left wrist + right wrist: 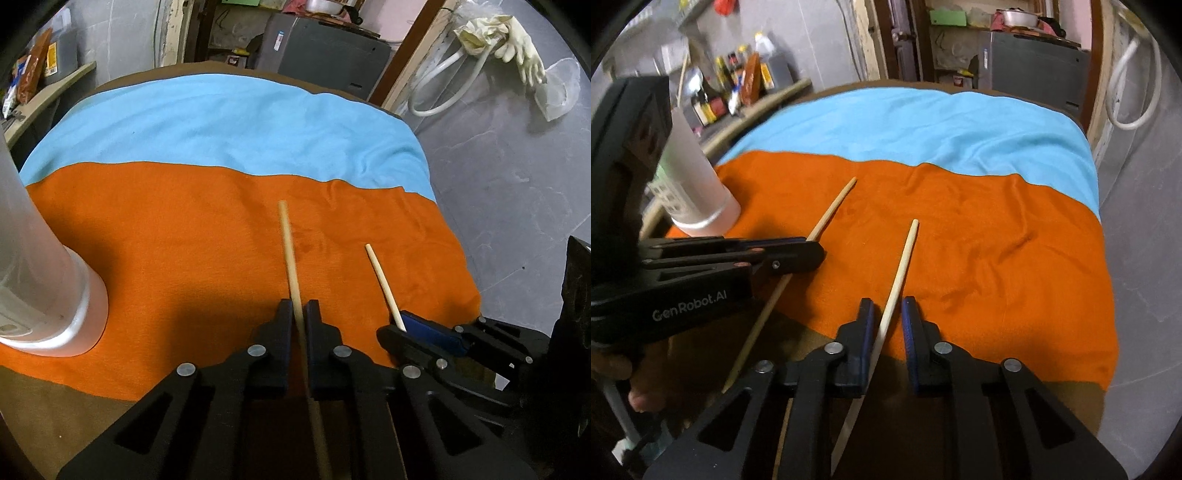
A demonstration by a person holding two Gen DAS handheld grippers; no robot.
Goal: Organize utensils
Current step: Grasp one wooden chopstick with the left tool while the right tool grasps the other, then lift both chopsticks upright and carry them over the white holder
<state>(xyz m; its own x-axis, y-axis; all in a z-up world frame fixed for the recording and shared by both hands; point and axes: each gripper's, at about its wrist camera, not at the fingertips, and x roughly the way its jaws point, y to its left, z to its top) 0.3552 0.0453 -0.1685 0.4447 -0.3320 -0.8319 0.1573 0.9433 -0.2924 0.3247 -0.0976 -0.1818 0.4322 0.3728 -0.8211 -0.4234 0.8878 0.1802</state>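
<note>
The left gripper (pixel 298 306) pinches one chopstick (pixel 291 258) at lower centre, while the right gripper (pixel 888 306) stands narrowly parted around another chopstick (pixel 899 273) over the orange cloth (pixel 997 258).

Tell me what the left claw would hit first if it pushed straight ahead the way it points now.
Probably nothing solid. The left claw, shut on a chopstick, points across the orange cloth toward the blue cloth. The white tumbler stands off to its left, out of line. Its height above the cloth is unclear.

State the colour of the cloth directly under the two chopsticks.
Orange cloth; a light blue cloth lies beyond it. The right wrist view shows it best.
</note>
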